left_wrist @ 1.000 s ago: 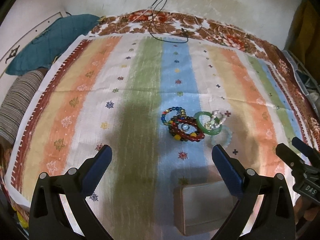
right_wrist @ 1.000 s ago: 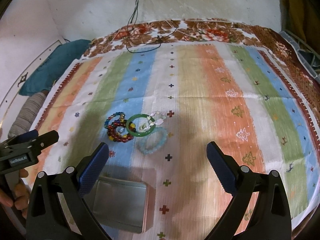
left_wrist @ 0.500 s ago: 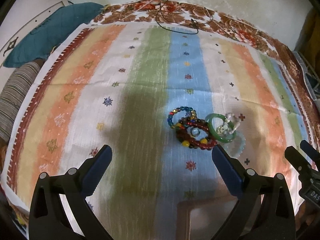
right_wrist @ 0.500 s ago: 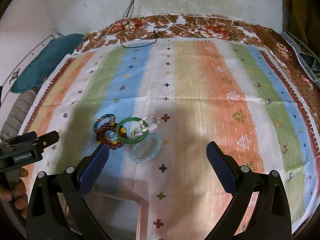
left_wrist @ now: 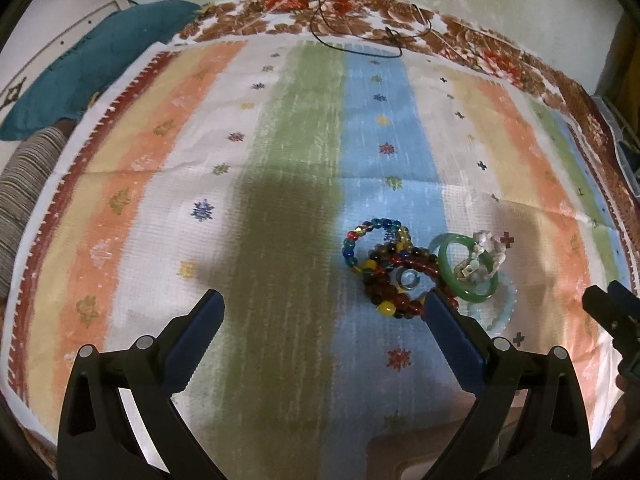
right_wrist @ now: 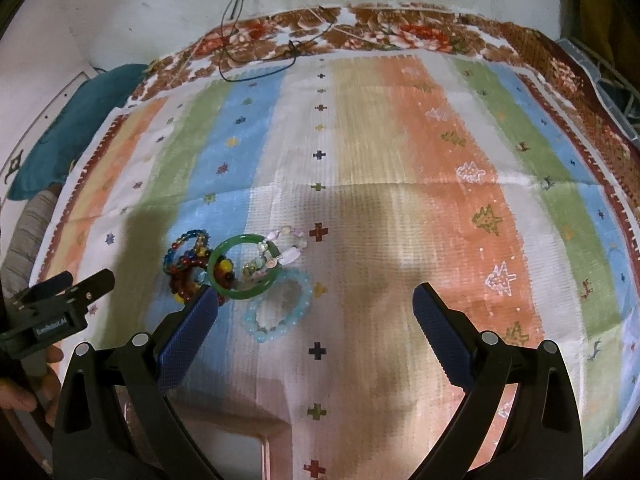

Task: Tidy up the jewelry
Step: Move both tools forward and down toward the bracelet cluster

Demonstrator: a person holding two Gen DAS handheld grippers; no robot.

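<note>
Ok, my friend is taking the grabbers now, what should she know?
Left hand-held gripper: open, holding nothing, just short of the bracelets.
Right hand-held gripper: open, holding nothing, with the pale blue bracelet between its fingers.
The bracelets lie in one overlapping heap on the striped cloth: green bangle, dark red bead bracelet, colourful bead bracelet, white bead bracelet.
The tin box sits at the near edge, below the grippers.
Done: nothing picked up yet. Left: every bracelet still needs sorting.

A small white label on the black plastic left gripper [right_wrist: 60,308] carries lettering too blurred to read; nothing else bears text.
</note>
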